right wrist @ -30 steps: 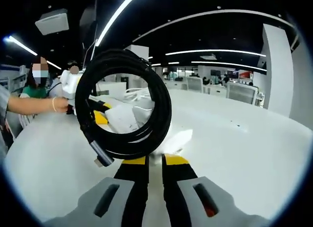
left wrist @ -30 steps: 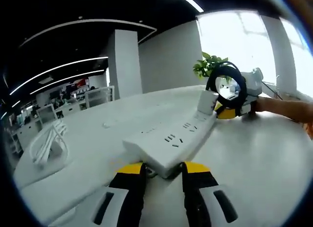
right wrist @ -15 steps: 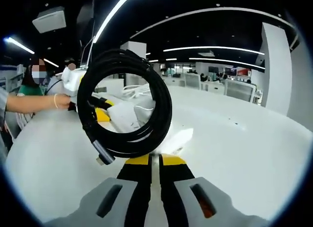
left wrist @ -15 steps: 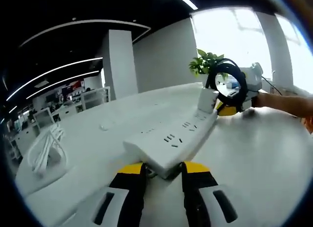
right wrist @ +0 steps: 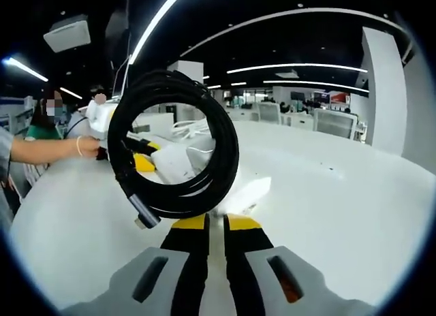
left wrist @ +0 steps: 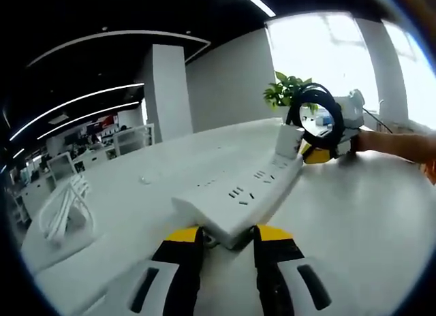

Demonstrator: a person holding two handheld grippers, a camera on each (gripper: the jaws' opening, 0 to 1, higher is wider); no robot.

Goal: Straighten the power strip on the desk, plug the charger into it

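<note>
A: Item one, left tongs (left wrist: 225, 235). State?

B: Pinching the near end of the power strip (left wrist: 240, 199), one jaw on either side of its corner. The strip lay flat on the desk (left wrist: 354, 220), running from the left tongs toward the potted plant (left wrist: 291, 91).

A: Item two, right tongs (right wrist: 216, 224).

B: Pressed nearly together, gripping the bottom of the coiled black cable (right wrist: 174, 152) with its plug end hanging below the loop. In the left gripper view the same coil and the right tongs sat at the strip's far end, touching or just beside the white charger (left wrist: 289, 140); I could not tell whether its prongs were seated.

A: Handling note for the step?

B: In my judgement, plugging in was under way. The left tongs should hold the strip's near end down and steady while the right pressed the charger straight into the sockets, keeping the coil from dragging it sideways.

A: Other stock near the strip?

B: A bundle of white cable (left wrist: 65, 203) well apart, by the desk's edge; a small pale object (left wrist: 144, 180) between bundle and strip. Neither was in the way. A person's forearm (left wrist: 398, 144) reached in behind the right tongs.
</note>
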